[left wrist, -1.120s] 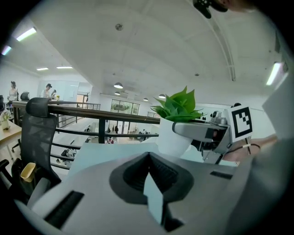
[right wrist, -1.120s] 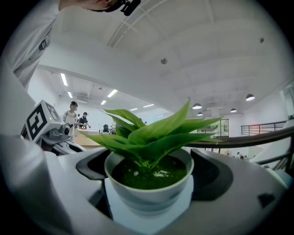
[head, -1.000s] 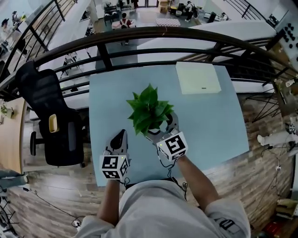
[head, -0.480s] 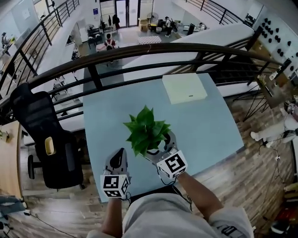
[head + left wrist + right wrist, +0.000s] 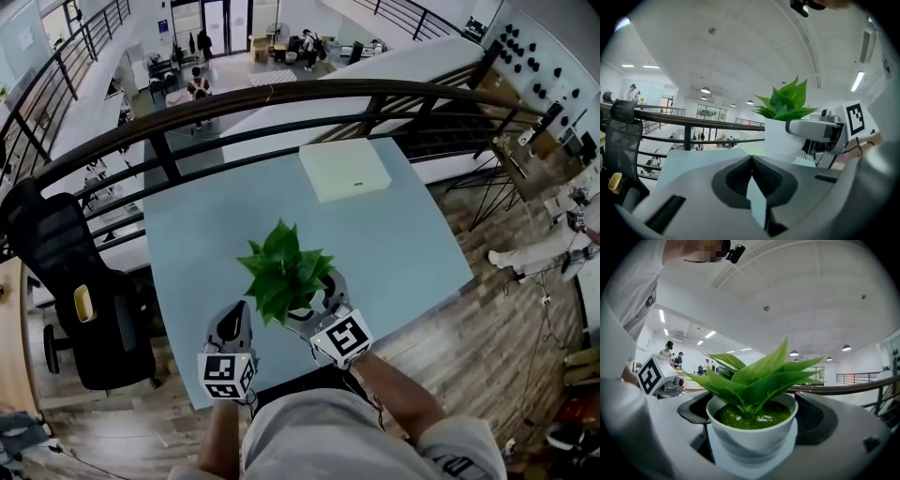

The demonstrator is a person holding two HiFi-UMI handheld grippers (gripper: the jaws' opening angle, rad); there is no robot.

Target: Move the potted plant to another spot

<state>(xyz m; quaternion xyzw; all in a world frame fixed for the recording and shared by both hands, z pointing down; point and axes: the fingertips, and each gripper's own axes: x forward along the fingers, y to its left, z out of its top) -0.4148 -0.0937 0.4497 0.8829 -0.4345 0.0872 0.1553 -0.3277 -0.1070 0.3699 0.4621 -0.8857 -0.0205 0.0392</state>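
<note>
We count one potted plant [image 5: 284, 275], gripped by right gripper [image 5: 317, 298]; left gripper [image 5: 238, 314] closed, empty. One white box [image 5: 344, 170] behind.

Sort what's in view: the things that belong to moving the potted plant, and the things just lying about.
In the job:
potted plant
right hand-held gripper, shut on it
blue table beneath

Lying about:
flat white box at the table's far edge
black office chair
left hand-held gripper, shut and empty
</note>
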